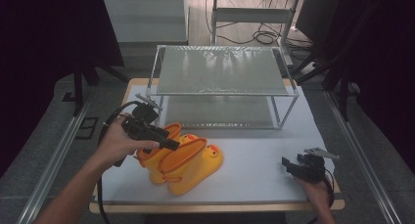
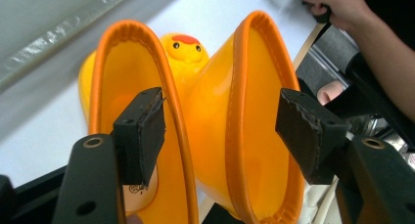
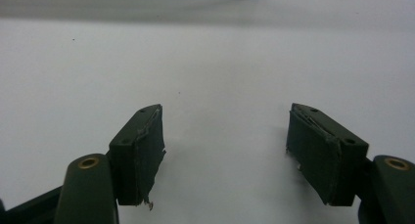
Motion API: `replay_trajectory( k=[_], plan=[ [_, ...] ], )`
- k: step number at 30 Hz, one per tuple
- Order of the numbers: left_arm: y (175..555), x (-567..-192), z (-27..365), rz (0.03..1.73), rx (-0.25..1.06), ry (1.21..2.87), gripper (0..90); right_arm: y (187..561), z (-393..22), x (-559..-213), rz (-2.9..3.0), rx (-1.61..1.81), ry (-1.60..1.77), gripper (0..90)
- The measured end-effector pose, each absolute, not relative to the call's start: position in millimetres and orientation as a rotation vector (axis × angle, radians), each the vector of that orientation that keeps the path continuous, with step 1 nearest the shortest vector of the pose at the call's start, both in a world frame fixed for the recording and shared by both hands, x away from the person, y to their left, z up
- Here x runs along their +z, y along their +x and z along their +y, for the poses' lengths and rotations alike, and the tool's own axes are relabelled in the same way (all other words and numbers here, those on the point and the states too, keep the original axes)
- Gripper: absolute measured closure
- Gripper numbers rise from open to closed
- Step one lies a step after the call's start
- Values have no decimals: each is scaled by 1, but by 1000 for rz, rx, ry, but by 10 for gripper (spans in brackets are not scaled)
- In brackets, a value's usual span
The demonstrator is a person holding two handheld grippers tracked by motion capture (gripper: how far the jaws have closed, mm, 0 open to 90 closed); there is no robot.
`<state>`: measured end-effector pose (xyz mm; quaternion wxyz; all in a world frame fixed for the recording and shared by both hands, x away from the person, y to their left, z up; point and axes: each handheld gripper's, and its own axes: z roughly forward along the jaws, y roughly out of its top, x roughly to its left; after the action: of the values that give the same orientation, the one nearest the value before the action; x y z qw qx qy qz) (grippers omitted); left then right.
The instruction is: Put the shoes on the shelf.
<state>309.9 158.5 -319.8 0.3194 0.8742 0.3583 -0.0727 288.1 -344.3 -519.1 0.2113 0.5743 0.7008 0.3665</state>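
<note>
High view: left gripper [image 1: 169, 145] sits over the boots [image 1: 183, 160] on the table [image 1: 254, 160]; right gripper [image 1: 289, 164] rests well apart. Left gripper view: jaws apart, straddling both boot rims, not pressing. Right gripper view: jaws apart over bare table.

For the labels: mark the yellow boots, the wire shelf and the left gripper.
yellow boots [image 1: 188, 165], high view, side of the near boot.
wire shelf [image 1: 222, 70], high view, top deck.
left gripper [image 2: 220, 131], left gripper view, midway between its open jaws.
</note>
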Motion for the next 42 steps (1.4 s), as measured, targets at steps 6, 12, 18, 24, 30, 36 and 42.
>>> replay_trajectory(
  k=[6, 12, 18, 24, 30, 36, 42],
  plan=[
    [313, -328, 152, 955, -199, 2336, 348, 288, -345, -519, 1949, 1019, 1597, 292],
    [313, -338, 141, 955, -206, 2395, 352, 288, -344, -519, 1946, 1022, 1597, 292],
    [314, -347, 131, 1006, -116, 2448, 439, 288, -344, -519, 1947, 1021, 1597, 292],
    [315, -345, 131, 1036, -101, 2427, 793, 288, -344, -519, 1948, 1019, 1598, 291],
    [316, -344, 135, 1044, -104, 2397, 817, 288, -344, -519, 1948, 1018, 1597, 291],
    [323, -335, 127, 1013, -130, 2368, 821, 289, -344, -519, 1944, 1025, 1599, 292],
    [323, -308, 108, 925, -155, 2369, 821, 289, -345, -519, 1945, 1025, 1600, 292]
  ],
)
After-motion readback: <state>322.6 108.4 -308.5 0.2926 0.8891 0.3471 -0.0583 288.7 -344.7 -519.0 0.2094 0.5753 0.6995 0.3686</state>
